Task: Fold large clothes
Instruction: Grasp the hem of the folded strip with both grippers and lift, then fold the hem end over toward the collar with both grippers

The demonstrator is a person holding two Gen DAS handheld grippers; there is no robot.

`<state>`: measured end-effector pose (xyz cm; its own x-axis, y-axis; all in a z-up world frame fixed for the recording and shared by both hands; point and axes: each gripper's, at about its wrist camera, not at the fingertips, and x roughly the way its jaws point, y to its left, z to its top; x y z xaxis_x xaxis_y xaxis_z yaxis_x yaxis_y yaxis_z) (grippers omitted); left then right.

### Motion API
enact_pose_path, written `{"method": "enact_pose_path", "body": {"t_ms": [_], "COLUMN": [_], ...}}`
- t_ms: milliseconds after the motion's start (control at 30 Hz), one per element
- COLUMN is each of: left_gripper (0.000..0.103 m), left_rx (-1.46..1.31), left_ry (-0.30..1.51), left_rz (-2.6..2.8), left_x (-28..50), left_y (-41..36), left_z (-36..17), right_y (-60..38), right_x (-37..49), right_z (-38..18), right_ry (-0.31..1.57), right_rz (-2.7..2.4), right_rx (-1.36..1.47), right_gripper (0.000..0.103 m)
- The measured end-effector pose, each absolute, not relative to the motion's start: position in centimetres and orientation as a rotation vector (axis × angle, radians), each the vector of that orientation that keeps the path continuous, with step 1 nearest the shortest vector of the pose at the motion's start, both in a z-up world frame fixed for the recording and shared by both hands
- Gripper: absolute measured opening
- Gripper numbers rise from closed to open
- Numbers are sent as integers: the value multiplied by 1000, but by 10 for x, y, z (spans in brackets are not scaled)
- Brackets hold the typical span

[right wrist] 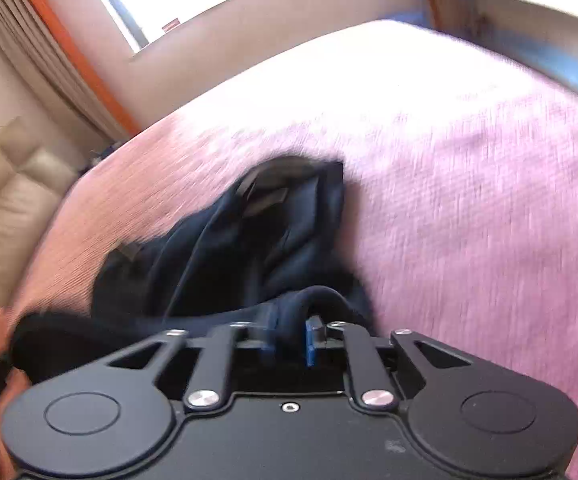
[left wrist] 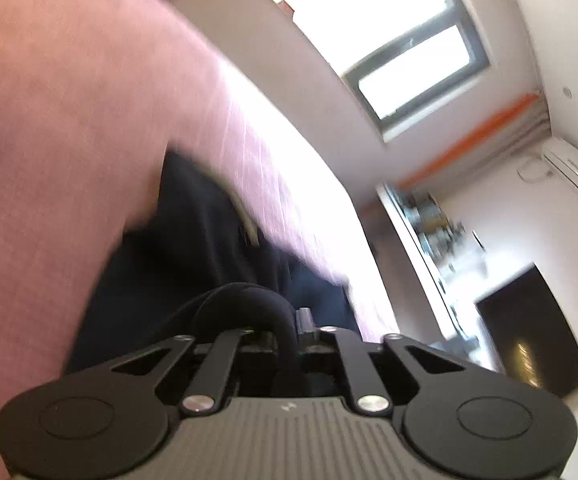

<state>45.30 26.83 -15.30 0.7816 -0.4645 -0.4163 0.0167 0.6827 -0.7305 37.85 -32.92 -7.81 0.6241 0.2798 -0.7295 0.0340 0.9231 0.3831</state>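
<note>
A dark navy garment (right wrist: 249, 240) lies bunched on a pink bedspread (right wrist: 469, 200). My right gripper (right wrist: 293, 340) is shut on a rolled edge of the garment, the cloth pinched between its blue pads (right wrist: 311, 344). In the left wrist view the same dark garment (left wrist: 193, 240) hangs against the pink bedspread (left wrist: 49, 120), and my left gripper (left wrist: 285, 332) is shut on a thick fold of it. Both views are blurred by motion.
A beige padded headboard (right wrist: 13, 192) and curtain with orange edge (right wrist: 49, 40) stand at the left. A window (left wrist: 389, 40), a shelf with clutter (left wrist: 437, 232), a dark screen (left wrist: 537, 340) and an air conditioner (left wrist: 573, 168) are beyond the bed.
</note>
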Motion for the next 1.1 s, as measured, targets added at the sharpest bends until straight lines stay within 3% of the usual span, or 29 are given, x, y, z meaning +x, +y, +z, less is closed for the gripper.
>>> {"method": "enact_pose_path", "body": {"t_ms": [33,67,100,133,267,300,567,867,933,1000,1033,1067,1100], "left_gripper": [30,38,57,68,71,71,70,72,68,58,37,23,12], "left_rx": [-769,-761,-753,-738,-614,-588,-432,-335,-348,-354,-332,-295,-263], "left_ry": [621,621,609,595,682,713,773,799,819,831,830,826,827], "left_rz": [-259,-232,-215,-206,-187,-185,-199,-176,-189,-217,-229,-233,-246], "left_x": [469,480,486,486,476,475,518,588,598,602,601,598,596], "left_y": [269,269,270,269,269,268,247,240,238,232,227,223,218], "left_z": [-151,-149,-147,-146,-152,-156,-170,-194,-203,-208,-210,-210,-210], "right_y": [-325,-321,-320,-318,-308,-308,-298,-322,-321,-315,-310,-304,-299], "right_x": [393,398,396,393,376,372,429,495,492,486,481,474,468], "right_z": [-78,-77,-76,-79,-110,-115,-120,-171,-172,-169,-163,-159,-155], "right_ry": [907,913,906,915,1080,1092,965,1034,1028,1001,980,954,939], "right_rz": [103,58,38,48,57,94,196,229,236,256,260,269,287], "right_rx": [326,266,216,163,-86,-98,-37,123,139,117,87,38,6], "right_gripper": [79,86,86,87,87,82,65,65,63,32,26,13,12]}}
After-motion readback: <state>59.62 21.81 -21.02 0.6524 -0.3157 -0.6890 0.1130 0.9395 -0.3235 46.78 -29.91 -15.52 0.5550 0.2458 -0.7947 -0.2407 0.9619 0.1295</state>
